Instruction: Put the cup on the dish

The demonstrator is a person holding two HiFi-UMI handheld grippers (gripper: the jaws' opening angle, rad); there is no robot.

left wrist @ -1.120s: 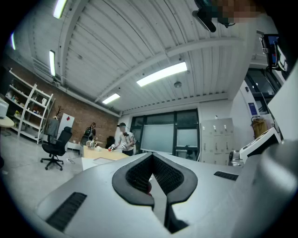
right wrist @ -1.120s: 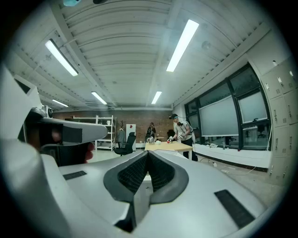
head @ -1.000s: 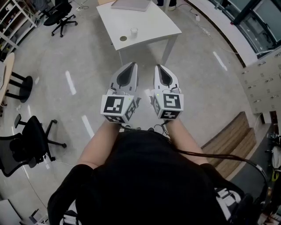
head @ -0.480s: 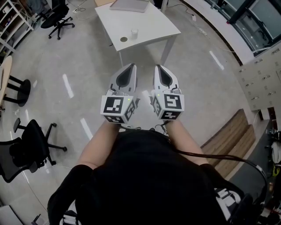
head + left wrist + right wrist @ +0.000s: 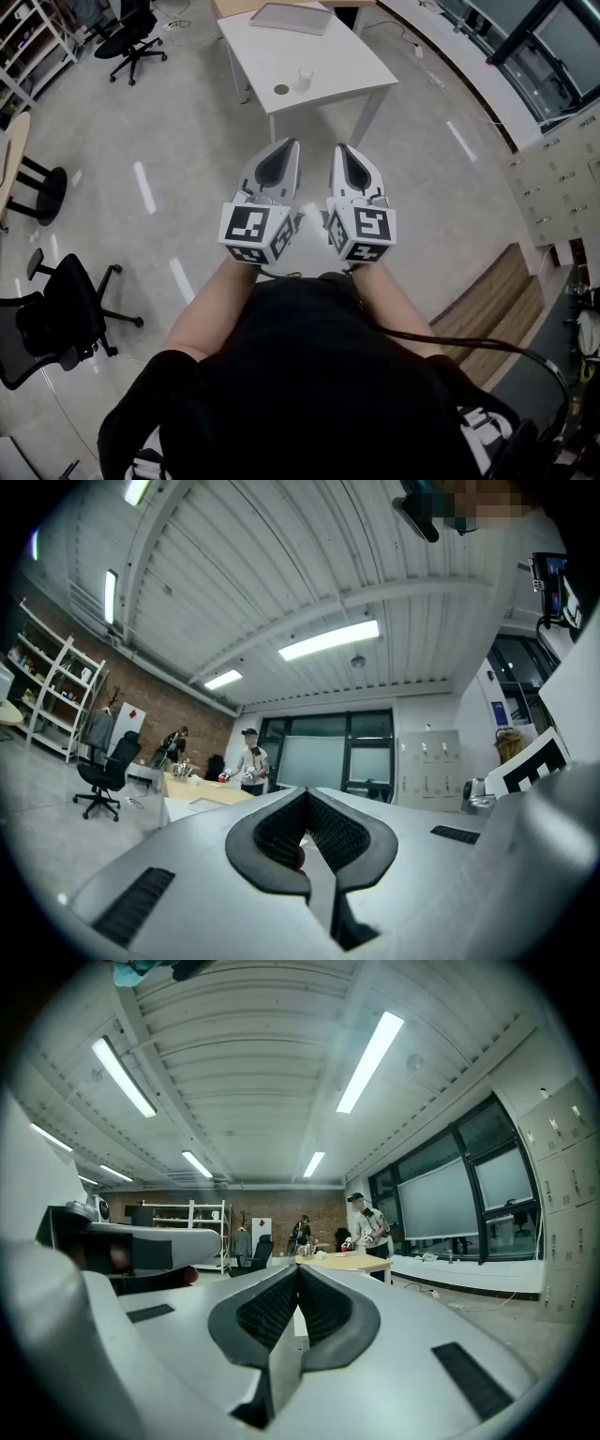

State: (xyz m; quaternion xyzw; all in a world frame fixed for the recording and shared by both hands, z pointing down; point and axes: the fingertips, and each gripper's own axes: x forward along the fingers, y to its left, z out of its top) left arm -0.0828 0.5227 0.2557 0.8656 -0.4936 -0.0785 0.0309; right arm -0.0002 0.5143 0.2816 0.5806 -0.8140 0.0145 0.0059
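Too small, upper middle of the head view, to tell more of the cup (image 5: pixel 305 78) than a pale speck, or of the dish (image 5: pixel 281 90) than a dark round spot just left of it. Cut off by the top edge: the far end of the white table (image 5: pixel 347 61) and of the grey flat thing (image 5: pixel 291 17) on it.

Head view looks steeply down onto left gripper (image 5: pixel 284 150), right gripper (image 5: pixel 343 153), table (image 5: pixel 347 61) far ahead; gripper views face level along own jaws, sharing the room ahead
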